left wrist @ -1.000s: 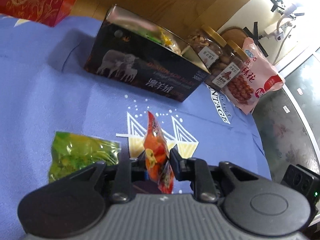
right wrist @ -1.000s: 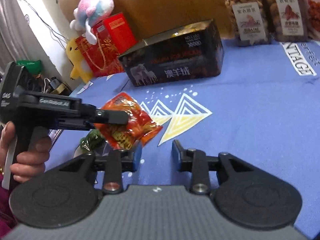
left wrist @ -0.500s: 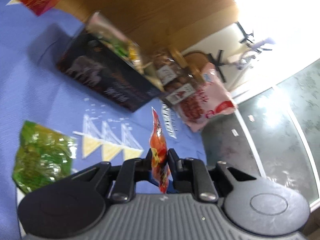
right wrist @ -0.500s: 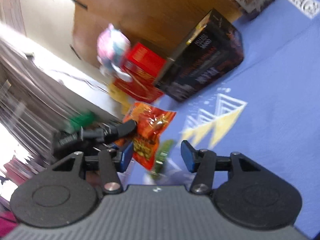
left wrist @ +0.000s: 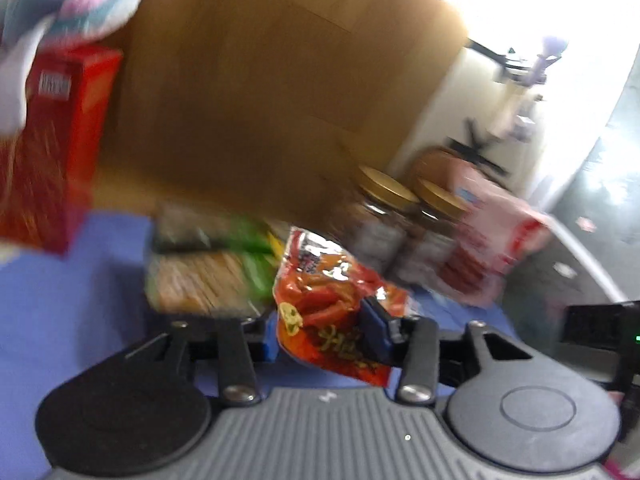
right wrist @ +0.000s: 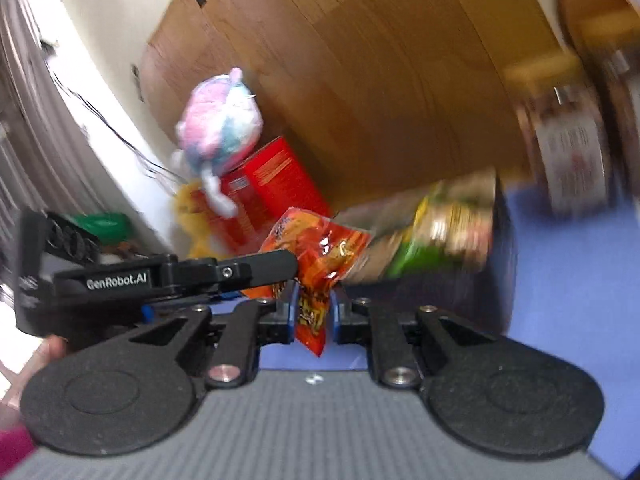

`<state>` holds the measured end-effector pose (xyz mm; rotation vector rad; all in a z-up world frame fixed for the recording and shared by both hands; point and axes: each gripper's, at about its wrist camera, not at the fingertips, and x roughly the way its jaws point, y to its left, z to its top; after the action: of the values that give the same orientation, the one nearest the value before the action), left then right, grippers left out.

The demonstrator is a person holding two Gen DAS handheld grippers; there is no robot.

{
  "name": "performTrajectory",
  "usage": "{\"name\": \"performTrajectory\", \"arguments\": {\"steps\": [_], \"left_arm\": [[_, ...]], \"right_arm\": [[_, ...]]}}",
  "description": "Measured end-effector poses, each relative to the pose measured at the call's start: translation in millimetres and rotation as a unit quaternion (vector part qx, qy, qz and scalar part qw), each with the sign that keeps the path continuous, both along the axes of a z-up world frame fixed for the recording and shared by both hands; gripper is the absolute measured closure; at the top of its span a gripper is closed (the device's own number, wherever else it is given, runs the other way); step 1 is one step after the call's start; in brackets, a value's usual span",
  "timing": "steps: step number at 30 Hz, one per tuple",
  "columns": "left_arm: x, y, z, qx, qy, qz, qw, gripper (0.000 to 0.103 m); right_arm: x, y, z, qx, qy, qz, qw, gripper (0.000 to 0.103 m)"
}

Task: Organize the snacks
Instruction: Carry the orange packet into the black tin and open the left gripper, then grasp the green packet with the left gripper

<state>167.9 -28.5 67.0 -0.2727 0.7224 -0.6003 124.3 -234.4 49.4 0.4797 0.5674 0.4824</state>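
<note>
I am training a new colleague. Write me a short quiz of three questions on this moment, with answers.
1. Which gripper clamps the crinkly orange-red snack packet? A) left gripper B) right gripper
2. True or false: the two gold-lidded clear jars lie flat on the blue tablecloth.
3. What sits on the red cardboard box?
Key: 1 B; its jaws have just been closing on it, the left's opening. 2 False: they stand upright. 3 A pink-and-blue plush toy.

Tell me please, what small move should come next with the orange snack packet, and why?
Probably draw the left gripper back, clear of the orange snack packet. Its jaws have just been opening around it, while those of the right gripper have just been closing and now pinch its lower edge.
</note>
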Motion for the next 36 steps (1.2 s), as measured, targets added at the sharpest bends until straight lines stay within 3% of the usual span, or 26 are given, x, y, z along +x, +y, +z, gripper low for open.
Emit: {"name": "performTrajectory", "arguments": {"steps": [3,5,7,10,14,18,22,27,31,33,36], "left_arm": [[32,-13,-12,0.056,-0.004,0.025,0.9981,0.060],[45,-17,-21,0.086,0.003,0.042,0.9954,0.058],[47,-14,-26,0.084,0.012,0.050,0.9951,0.057],[36,-3,-24,0.069,0.001,0.052,0.9963,0.054],[8,22,-18,0.043,0.002,0.056,0.9975,0.054],[-31,51,-16,0.041,0.006,0.053,0.9977,0.054],[-70,85,-37,0.044,0.050,0.058,0.9961,0.054],[-103,103,-70,0.040,0.098,0.059,0.9926,0.054],[-110,113,-91,0.007,0.132,0.058,0.9895,0.053],[-113,114,-96,-0.011,0.131,0.059,0.9896,0.048],[-113,114,-100,-0.040,0.138,0.059,0.9878,0.050]], "right_arm": [[42,12,-8,-0.060,0.009,-0.009,0.998,0.084],[59,23,-16,-0.126,0.005,-0.028,0.992,0.080],[57,25,-19,-0.178,-0.007,-0.056,0.982,0.078],[43,10,-18,-0.153,-0.028,-0.071,0.985,0.074],[22,-16,-14,-0.089,-0.011,-0.093,0.992,0.072],[-20,-14,-18,-0.040,0.002,-0.049,0.998,0.069],[-48,11,-45,0.002,0.078,0.026,0.997,0.068],[-73,47,-66,0.011,0.132,0.080,0.988,0.068],[-81,72,-65,-0.029,0.126,0.090,0.988,0.068],[-78,81,-65,-0.037,0.125,0.097,0.987,0.068],[-75,97,-69,-0.039,0.117,0.109,0.986,0.068]]}}
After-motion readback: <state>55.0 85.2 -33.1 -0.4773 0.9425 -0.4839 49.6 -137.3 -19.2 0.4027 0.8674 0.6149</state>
